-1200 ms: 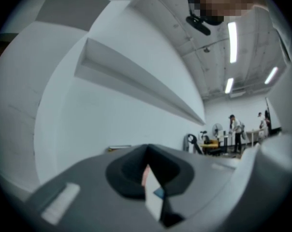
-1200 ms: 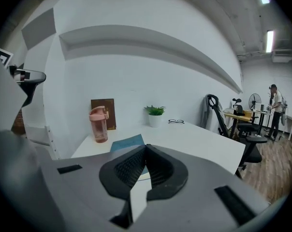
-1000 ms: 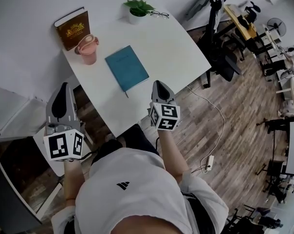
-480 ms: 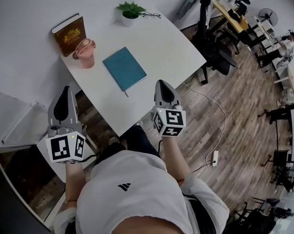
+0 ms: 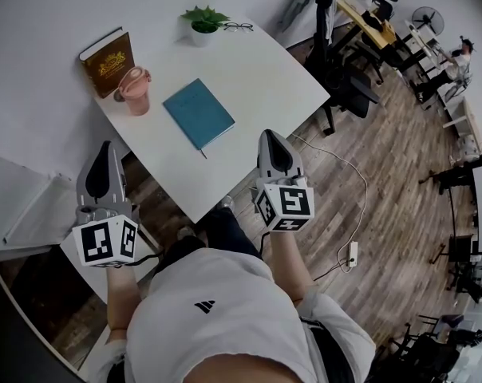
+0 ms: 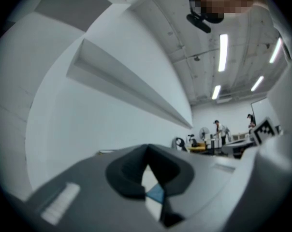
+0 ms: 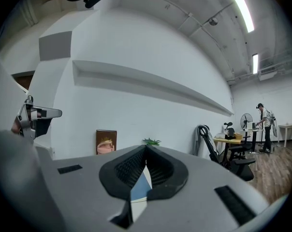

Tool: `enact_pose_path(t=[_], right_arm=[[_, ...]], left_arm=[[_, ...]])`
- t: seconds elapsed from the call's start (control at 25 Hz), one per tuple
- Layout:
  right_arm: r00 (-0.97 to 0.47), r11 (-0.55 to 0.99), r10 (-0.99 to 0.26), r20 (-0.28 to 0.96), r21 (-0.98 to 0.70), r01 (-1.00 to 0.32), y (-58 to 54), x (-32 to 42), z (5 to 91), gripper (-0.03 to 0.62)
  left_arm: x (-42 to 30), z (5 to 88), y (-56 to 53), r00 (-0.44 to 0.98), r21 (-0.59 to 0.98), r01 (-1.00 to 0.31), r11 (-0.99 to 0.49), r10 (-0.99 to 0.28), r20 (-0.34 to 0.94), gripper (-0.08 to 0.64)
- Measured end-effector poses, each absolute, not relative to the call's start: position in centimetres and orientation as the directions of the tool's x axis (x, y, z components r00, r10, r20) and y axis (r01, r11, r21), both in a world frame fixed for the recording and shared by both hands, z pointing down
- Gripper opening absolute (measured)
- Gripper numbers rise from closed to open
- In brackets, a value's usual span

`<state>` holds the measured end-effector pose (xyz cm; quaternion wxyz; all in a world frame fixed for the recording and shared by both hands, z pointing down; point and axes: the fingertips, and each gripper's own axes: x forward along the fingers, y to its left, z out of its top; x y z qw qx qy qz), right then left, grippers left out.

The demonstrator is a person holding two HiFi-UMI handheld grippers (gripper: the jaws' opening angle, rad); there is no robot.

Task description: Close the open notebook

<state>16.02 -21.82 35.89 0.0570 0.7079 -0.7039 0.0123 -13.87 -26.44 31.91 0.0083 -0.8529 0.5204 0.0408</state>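
Ahead and to the left of the right gripper [image 5: 271,140]: the teal notebook [image 5: 198,112], flat on the white table [image 5: 281,78], cover seemingly down already, no open pages on show. Long axis slanting from the table's far left toward its near edge, near corner aimed roughly between the two grippers. Nearer to the right gripper than to the left gripper [image 5: 105,154], so probably work for the right one, if work at all. Both held off the table, short of its near edge, pointing about level; both with jaws pressed together, empty, only a sliver of blue visible past the tips. Near the notebook, on its far left, a pink cup [image 5: 134,88] and a brown book [image 5: 107,54]; at the far edge a potted plant [image 5: 203,22] and glasses [image 5: 238,27], all apart from it. To the right, wood floor [image 5: 385,182], an office chair [image 5: 341,70], desks beyond
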Motion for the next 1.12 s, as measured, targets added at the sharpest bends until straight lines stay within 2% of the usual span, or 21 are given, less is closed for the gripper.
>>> enact_pose_path(t=[0.56,1.12], right_arm=[[0.014,-0.014,-1.000,-0.008,0.088,-0.996,-19.8,15.2,32.2,-0.005],[0.008,-0.010,-1.000,-0.018,0.103,-0.995,-20.1,15.1,31.8,-0.005]], left_arm=[[-14.0,31.6,-26.8,0.471,0.038,-0.878,-0.477,-0.876,-0.106,0.009],[-13.9,32.6,-27.0,0.468,0.043,-0.880,-0.473,-0.879,-0.089,0.009]])
